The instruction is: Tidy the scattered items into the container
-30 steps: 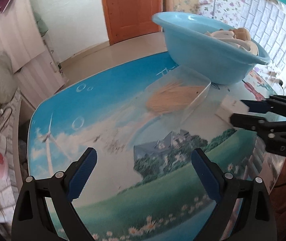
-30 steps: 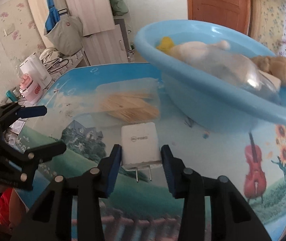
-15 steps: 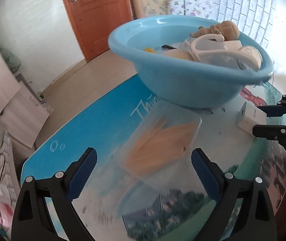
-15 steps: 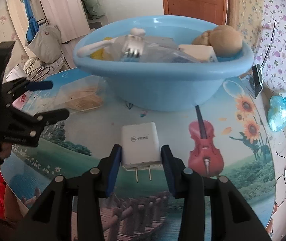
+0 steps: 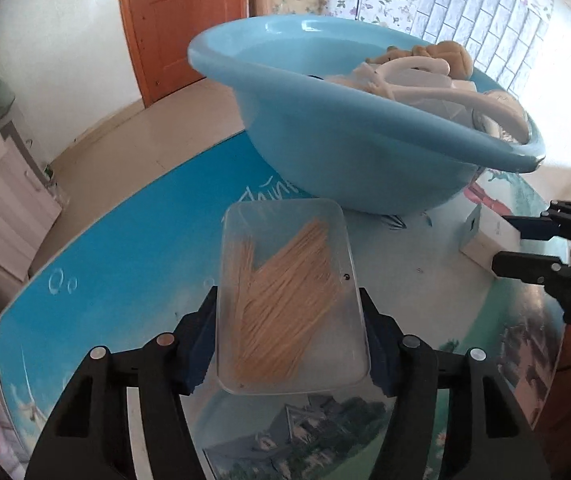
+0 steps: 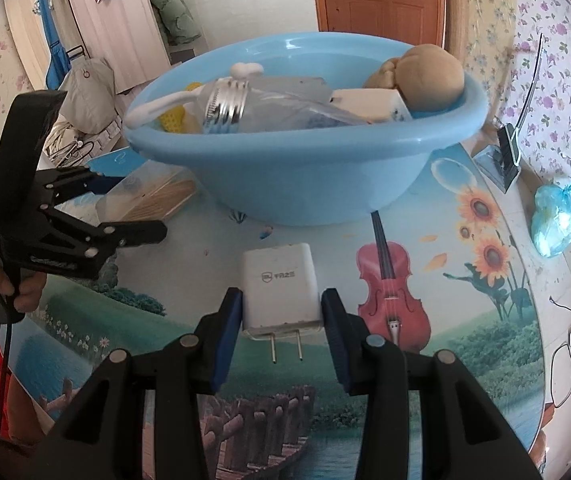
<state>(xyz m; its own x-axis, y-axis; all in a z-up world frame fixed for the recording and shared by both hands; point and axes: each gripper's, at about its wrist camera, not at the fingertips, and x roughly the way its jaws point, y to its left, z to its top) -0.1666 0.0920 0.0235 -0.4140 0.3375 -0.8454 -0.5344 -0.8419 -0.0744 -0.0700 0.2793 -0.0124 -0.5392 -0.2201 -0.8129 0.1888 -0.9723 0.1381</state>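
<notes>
Both grippers are loaded and facing the basin (image 6: 301, 184) — the left gripper (image 5: 289, 340) is pinching the clear toothpick box (image 5: 289, 296) across its width, its jaws having just been closing in from wide apart, so the pads are now pressing on both long sides with the box between them. The grip is sitting at the near half of the box, leaving the far end free to go over the rim first. The right gripper (image 6: 281, 316) is clamping the white charger (image 6: 279, 284) by its flat sides, prongs pointing back toward the camera, body forward, which looks handy for dropping it in. Both tools are angling steeply down at the table (image 6: 465, 320), the left one held by a hand (image 6: 21, 292) seen in the right wrist view, its fingers wrapped round the handle. The basin is sitting just beyond both items, already piled with a bottle (image 6: 269, 104), a soft toy (image 6: 429, 76) and more. Whether the box is lifted clear of the table I cannot tell. Next, I'd judge, both loads are going up and over that rim.
</notes>
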